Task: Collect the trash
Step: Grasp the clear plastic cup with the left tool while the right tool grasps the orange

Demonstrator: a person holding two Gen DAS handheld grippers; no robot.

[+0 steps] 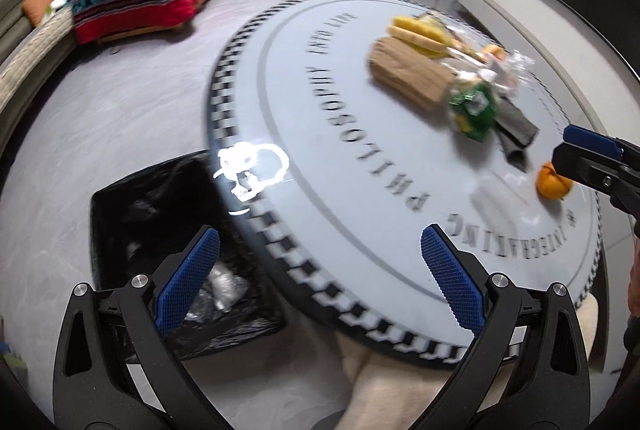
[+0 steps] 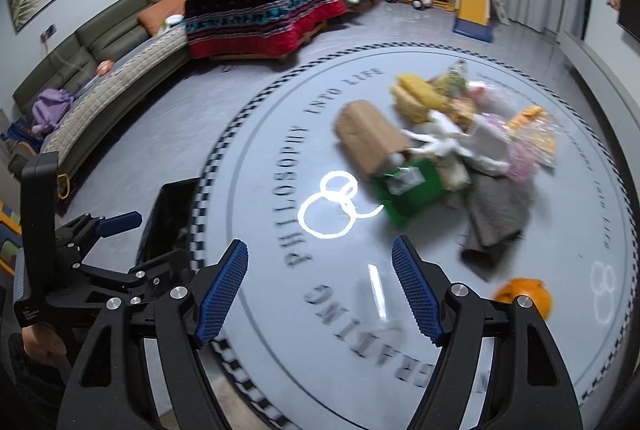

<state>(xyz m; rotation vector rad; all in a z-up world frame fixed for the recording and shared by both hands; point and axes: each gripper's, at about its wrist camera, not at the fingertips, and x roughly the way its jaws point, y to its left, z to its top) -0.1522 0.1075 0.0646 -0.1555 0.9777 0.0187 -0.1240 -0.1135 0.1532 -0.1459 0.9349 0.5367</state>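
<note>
Both grippers hang over the near edge of the round table [image 2: 280, 157], and both are empty. The left gripper [image 1: 320, 278] has its blue pads spread wide with nothing between them. The right gripper [image 2: 320, 290] is spread wide too, with only bare table top showing in the gap.

The trash is a messy pile [image 2: 448, 149] toward the far right side of the table, well apart from both grippers. It holds a brown paper bag [image 2: 368, 137], a green wrapper [image 2: 408, 185], a grey cloth [image 2: 496, 213], some yellow things [image 2: 416, 93] and clear plastic wrappers [image 2: 532, 133]. An orange peel [image 2: 528, 294] lies alone near the front right edge. The bin with the black bag [image 1: 160, 230] stands on the floor just beside the table's left edge, and some shiny plastic already lies in it.

What could go wrong? The pile is all tangled up — a grab at one piece may drag others along and push them off the table onto the floor. The clear wrappers are thin and slippery, so the pads might close on air. The peel is small and close to the edge, so a bump could knock it off. Both pictures are blurry, so it is hard to tell the exact spot of each piece — a quick reach could miss.
</note>
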